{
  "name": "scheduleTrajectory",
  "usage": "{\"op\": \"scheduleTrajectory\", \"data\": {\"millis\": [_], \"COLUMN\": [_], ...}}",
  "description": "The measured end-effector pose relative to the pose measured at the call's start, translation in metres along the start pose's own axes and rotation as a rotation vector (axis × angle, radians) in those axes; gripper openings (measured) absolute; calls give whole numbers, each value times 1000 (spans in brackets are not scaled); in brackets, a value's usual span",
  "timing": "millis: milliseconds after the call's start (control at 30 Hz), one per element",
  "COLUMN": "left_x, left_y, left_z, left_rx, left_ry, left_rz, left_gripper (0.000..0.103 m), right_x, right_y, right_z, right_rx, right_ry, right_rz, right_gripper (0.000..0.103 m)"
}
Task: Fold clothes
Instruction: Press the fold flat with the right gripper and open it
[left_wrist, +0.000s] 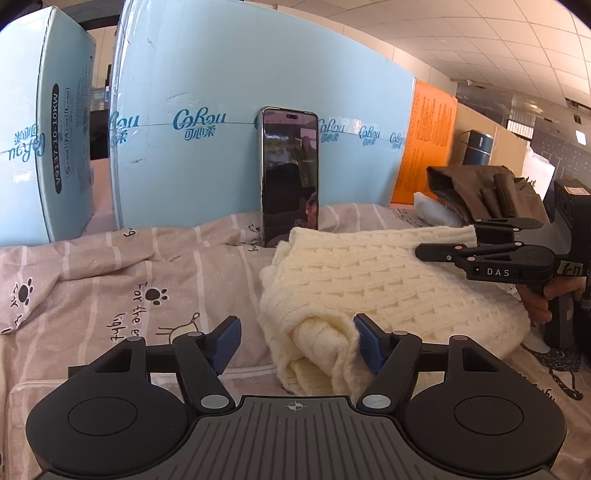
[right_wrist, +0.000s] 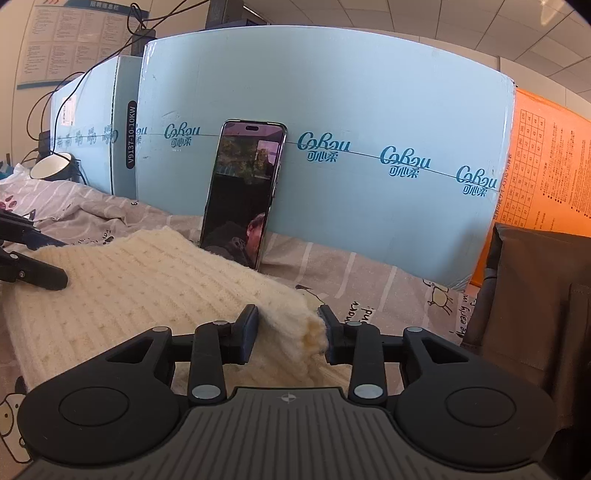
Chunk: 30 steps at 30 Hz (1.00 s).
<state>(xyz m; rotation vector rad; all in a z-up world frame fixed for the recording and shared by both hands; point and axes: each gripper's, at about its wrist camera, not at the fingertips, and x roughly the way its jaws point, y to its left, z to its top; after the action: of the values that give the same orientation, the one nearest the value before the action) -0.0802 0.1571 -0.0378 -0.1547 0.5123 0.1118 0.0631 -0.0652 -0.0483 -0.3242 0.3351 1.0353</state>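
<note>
sweater (left_wrist: 388, 280) — cream cable-knit, lying partly folded | resting on the pale striped printed bedsheet (left_wrist: 110, 280) | near edge bunching into a thick roll — sitting just before the upright phone (left_wrist: 290, 177)

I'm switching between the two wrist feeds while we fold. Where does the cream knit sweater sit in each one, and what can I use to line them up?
Left wrist: cream knit sweater fills centre-right, its rolled near edge between the open left tongs.
Right wrist: it spreads over lower left, a bunched corner between the open right tongs.
Shared landmark: the phone propped upright against the light blue box, just behind the sweater.
</note>
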Motion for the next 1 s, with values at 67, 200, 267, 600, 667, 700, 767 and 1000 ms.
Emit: {"op": "scheduleTrajectory", "data": {"millis": [67, 200, 267, 600, 667, 700, 767, 1000], "left_x": [1, 0, -2, -8, -8, -7, -7, -5], "left_y": [1, 3, 3, 8, 9, 10, 11, 8], "left_z": [-1, -1, -1, 3, 3, 3, 3, 4], "left_rx": [-8, -20, -25, -84, -89, -92, -97, -95], "left_ry": [-1, -11, -29, -77, -75, -75, -73, -52], "left_rz": [-2, -5, -16, -53, -43, -39, -29, -7], "left_gripper": [70, 73, 71, 71, 71, 71, 71, 81], "right_x": [2, 2, 1, -8, -10, -12, -15, -26], "right_y": [-1, -8, -11, -16, -16, -16, -15, -12], "right_z": [-1, -2, -3, 0, 1, 2, 3, 6], "right_rx": [4, 48, 67, 136, 146, 152, 165, 211], "right_ry": [9, 16, 16, -4, -5, -5, -3, 1], "right_rz": [-18, -48, -52, -37, -36, -34, -32, -22], "right_gripper": [40, 47, 51, 67, 67, 67, 67, 80]}}
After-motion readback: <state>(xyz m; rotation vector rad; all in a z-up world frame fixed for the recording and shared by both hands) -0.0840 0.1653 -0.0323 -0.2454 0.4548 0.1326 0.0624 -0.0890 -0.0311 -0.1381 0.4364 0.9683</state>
